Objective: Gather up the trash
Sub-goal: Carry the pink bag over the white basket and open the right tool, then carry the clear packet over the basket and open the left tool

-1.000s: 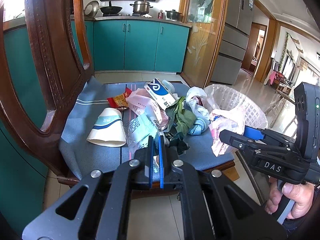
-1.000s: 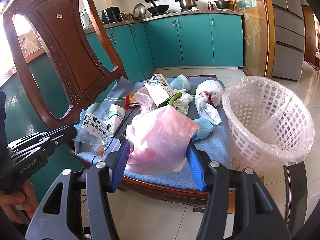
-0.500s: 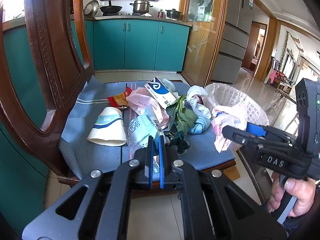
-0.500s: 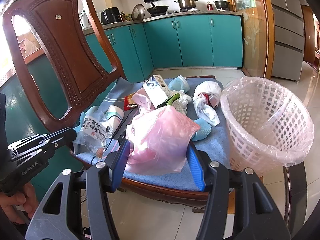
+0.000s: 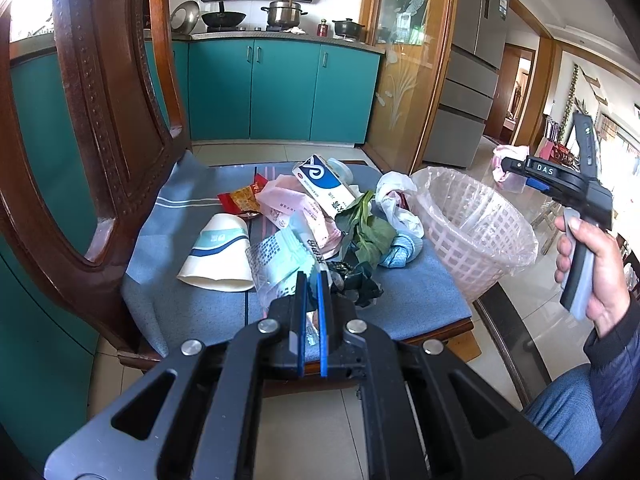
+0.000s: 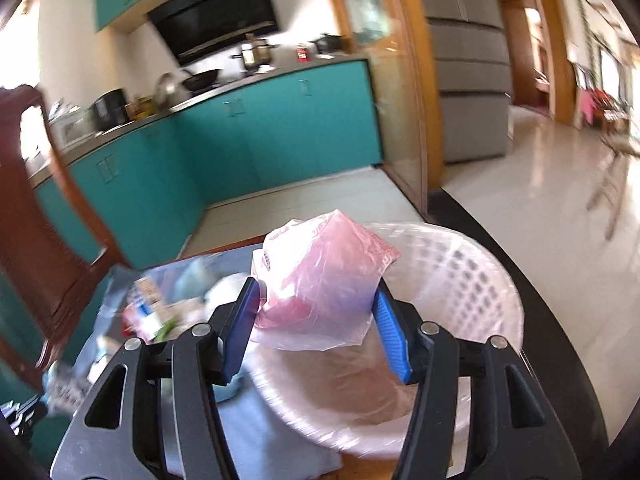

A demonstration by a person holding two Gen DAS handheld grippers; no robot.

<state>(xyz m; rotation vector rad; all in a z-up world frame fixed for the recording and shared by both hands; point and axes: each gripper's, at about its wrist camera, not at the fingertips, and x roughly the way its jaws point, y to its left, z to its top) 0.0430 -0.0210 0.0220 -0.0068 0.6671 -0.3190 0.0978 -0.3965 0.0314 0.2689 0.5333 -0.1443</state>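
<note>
A pile of trash lies on the chair's blue cushion [image 5: 192, 312]: a paper cup [image 5: 218, 250], a blue-white carton [image 5: 324, 186], pink wrappers [image 5: 288, 208], green leaves [image 5: 366, 228]. My left gripper [image 5: 311, 300] is shut on a clear printed plastic wrapper [image 5: 280, 264] at the pile's near edge. My right gripper [image 6: 316, 320] is shut on a pink plastic bag [image 6: 320, 284] and holds it above the white lined basket [image 6: 472, 276]. In the left wrist view the right gripper [image 5: 516, 172] is raised beyond the basket [image 5: 472, 232], pink bag [image 5: 506, 162] at its tip.
The wooden chair back [image 5: 100, 120] rises at the left. A dark glass table edge [image 5: 508, 328] runs beside the basket. Teal kitchen cabinets [image 5: 280, 92] and a fridge [image 5: 472, 80] stand behind, with tiled floor between.
My right gripper has lifted the pink bag off the cushion and swung it right, over the basket. The left gripper has stayed shut on the wrapper.
</note>
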